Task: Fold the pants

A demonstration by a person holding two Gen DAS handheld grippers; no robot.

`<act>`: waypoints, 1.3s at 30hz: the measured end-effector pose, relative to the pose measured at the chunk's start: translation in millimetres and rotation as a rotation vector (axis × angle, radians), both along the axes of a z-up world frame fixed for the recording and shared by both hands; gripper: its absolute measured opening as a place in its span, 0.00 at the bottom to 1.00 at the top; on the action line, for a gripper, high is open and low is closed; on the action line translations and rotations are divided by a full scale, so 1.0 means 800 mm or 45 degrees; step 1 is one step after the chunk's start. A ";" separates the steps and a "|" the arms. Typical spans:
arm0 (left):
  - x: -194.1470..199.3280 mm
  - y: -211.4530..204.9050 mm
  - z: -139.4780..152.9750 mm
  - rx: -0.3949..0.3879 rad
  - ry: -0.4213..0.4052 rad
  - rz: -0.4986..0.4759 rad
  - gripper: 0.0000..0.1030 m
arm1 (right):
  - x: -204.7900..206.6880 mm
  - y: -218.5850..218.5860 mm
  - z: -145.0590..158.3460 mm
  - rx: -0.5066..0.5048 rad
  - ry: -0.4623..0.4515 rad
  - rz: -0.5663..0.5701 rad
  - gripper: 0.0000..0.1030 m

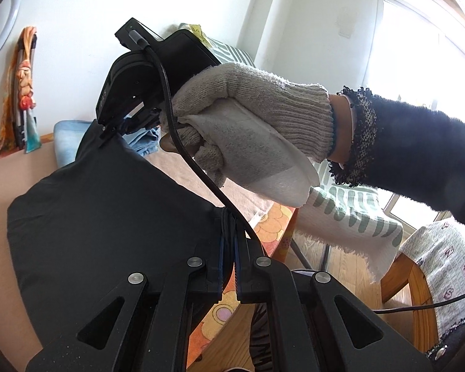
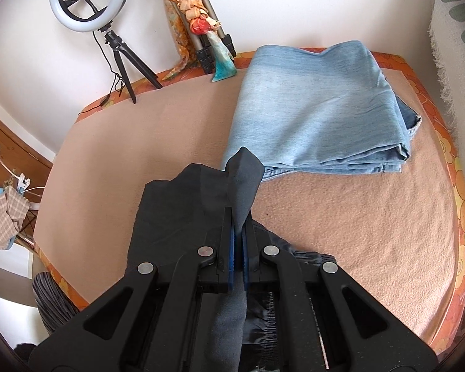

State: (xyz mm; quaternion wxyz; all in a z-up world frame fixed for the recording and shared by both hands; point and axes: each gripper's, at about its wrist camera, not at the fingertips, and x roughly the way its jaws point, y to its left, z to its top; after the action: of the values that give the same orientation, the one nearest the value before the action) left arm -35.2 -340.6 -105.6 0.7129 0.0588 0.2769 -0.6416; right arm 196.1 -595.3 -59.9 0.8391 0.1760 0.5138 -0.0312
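Note:
Black pants (image 1: 102, 217) hang stretched between my two grippers above the table. My left gripper (image 1: 230, 235) is shut on a bunched edge of the black pants. My right gripper (image 2: 239, 217), held by a gloved hand (image 1: 248, 114), is shut on another corner of the black pants (image 2: 183, 204), with a point of cloth sticking up past the fingertips. In the left wrist view the right gripper (image 1: 108, 130) pinches the pants' far upper corner.
A folded pair of light blue jeans (image 2: 319, 108) lies at the far right of the pink-covered table (image 2: 356, 217). A ring light on a tripod (image 2: 90, 0) and a scarf-wrapped stand (image 2: 195, 15) stand at the back. A draped chair (image 1: 350, 217) sits beside the table.

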 end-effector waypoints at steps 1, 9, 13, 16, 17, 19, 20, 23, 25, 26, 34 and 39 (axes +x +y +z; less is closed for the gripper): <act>-0.001 -0.004 -0.003 0.008 0.000 -0.006 0.03 | -0.002 -0.005 -0.004 0.002 0.004 -0.009 0.04; -0.007 -0.024 -0.024 0.072 0.009 -0.024 0.03 | -0.007 -0.025 -0.045 0.026 0.051 -0.048 0.04; -0.009 -0.032 -0.034 0.105 0.005 -0.029 0.03 | -0.007 -0.034 -0.062 0.043 0.069 -0.055 0.04; -0.012 -0.039 -0.043 0.136 -0.007 -0.041 0.03 | -0.010 -0.042 -0.077 0.067 0.086 -0.066 0.04; -0.013 -0.042 -0.045 0.146 -0.008 -0.042 0.03 | -0.012 -0.045 -0.081 0.072 0.088 -0.070 0.04; -0.013 -0.047 -0.051 0.162 -0.012 -0.042 0.03 | -0.014 -0.049 -0.087 0.088 0.084 -0.079 0.04; -0.014 -0.049 -0.054 0.170 -0.013 -0.042 0.03 | -0.015 -0.050 -0.089 0.091 0.079 -0.082 0.04; -0.013 -0.052 -0.058 0.197 -0.011 -0.042 0.03 | -0.018 -0.055 -0.090 0.107 0.064 -0.094 0.04; -0.015 -0.052 -0.058 0.208 -0.012 -0.051 0.04 | -0.022 -0.058 -0.088 0.118 0.054 -0.103 0.04; -0.018 -0.053 -0.057 0.214 -0.027 -0.055 0.09 | -0.023 -0.060 -0.085 0.119 0.047 -0.105 0.05; -0.044 -0.041 -0.053 0.262 -0.081 -0.108 0.29 | -0.045 -0.064 -0.058 0.033 0.005 -0.139 0.29; -0.027 -0.003 -0.042 0.251 -0.037 -0.062 0.40 | -0.072 -0.071 -0.037 0.081 -0.038 -0.171 0.47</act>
State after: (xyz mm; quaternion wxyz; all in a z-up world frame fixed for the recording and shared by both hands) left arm -56.7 -342.8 -139.1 0.6918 0.1446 0.3269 -0.6274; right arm 138.6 -652.3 -89.6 0.8366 0.2371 0.4891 -0.0685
